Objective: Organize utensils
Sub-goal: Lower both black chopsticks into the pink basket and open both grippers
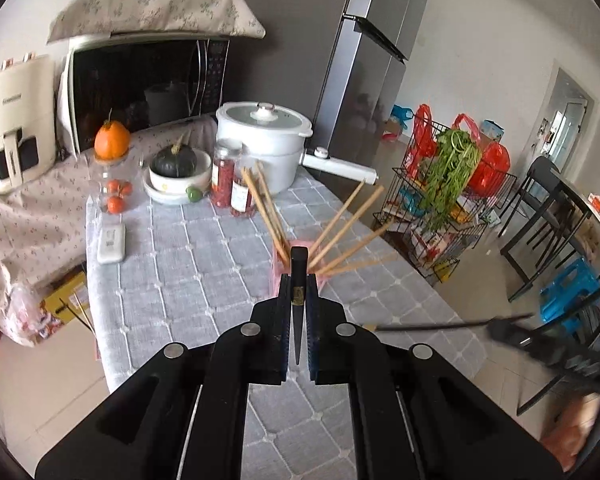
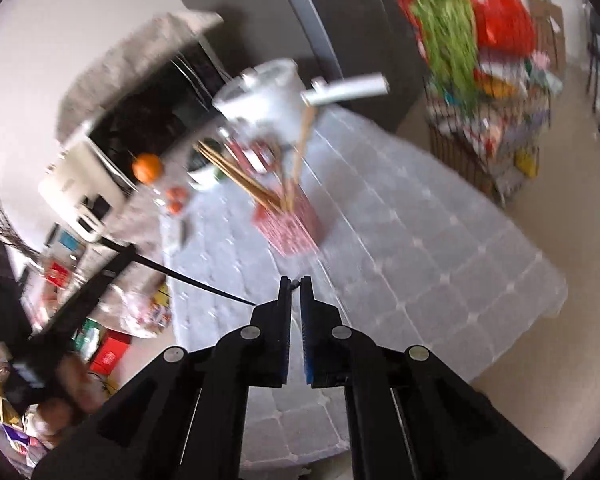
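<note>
Two grippers show, each with one black chopstick. Your left gripper (image 1: 299, 280) has its jaws pinching a black chopstick (image 1: 299, 300) that runs forward between them, blunt end out past the tips, point back toward the camera. It hangs above the desk (image 1: 188, 272), just short of the pink holder (image 1: 278, 276).

Left to right in the left wrist view: a cream appliance (image 1: 16, 120); a microwave (image 1: 140, 84) under a floral cloth (image 1: 152, 8); an orange pumpkin (image 1: 112, 140); small tomatoes (image 1: 116, 196); a white remote (image 1: 111, 243); a dark squash (image 1: 176, 160) in a white bowl (image 1: 180, 179); two jars (image 1: 232, 184) of red contents; a white pot (image 1: 266, 136) with a long handle. The holder follows, with wooden chopsticks (image 1: 268, 208) fanned out of it, leaning left and right. Beyond the desk stands a grey fridge (image 1: 364, 80), then a wire rack (image 1: 452, 208) with greens and red bags, then a black chair (image 1: 548, 216).

Your right gripper (image 2: 296, 282) is at the far right of that view, blurred. In its own view the jaws stand nearly pressed together, a small dark tip showing between them; whether they grip the second chopstick (image 1: 452, 325) you cannot tell from here. It points across the desk's near edge toward your left gripper.
</note>
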Demonstrator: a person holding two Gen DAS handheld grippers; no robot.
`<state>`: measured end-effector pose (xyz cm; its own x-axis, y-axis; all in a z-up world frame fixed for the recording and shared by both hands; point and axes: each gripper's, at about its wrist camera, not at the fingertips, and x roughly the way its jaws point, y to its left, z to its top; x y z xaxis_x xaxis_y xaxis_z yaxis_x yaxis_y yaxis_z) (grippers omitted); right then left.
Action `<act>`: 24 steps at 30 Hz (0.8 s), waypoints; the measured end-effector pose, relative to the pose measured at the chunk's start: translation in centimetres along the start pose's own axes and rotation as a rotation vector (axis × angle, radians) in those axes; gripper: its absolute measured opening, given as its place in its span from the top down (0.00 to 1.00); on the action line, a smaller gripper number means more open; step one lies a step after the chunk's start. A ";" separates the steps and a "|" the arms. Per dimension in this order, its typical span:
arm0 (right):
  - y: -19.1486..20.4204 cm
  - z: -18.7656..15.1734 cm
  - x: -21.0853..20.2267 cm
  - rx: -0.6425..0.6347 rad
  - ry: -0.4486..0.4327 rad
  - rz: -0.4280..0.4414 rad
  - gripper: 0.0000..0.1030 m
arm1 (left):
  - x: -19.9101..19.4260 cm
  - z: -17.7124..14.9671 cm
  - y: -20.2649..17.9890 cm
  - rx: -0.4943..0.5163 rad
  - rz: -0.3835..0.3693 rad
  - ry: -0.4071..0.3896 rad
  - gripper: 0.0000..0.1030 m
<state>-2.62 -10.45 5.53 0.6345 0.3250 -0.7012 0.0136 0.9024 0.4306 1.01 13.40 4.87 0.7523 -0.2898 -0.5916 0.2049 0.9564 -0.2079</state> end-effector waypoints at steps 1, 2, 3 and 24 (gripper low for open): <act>0.3 0.9 -0.7 -0.008 -0.014 0.013 0.95 | 0.0 0.7 -0.3 0.006 0.005 -0.008 0.94; 0.6 1.9 -1.7 -0.015 -0.028 0.029 0.95 | 0.0 1.3 -0.4 0.009 0.008 -0.016 0.94; 0.9 2.9 -2.4 -0.021 -0.037 0.046 0.95 | -0.1 2.4 -0.7 0.010 0.009 -0.026 0.94; 4.9 13.9 -4.3 -0.098 -0.158 0.161 0.95 | 8.5 8.9 -2.2 0.048 0.078 -0.027 0.94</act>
<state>5.46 -11.38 18.54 0.7358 0.4255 -0.5269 -0.1678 0.8683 0.4669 12.50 9.13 7.25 0.7839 -0.2143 -0.5828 0.1745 0.9768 -0.1244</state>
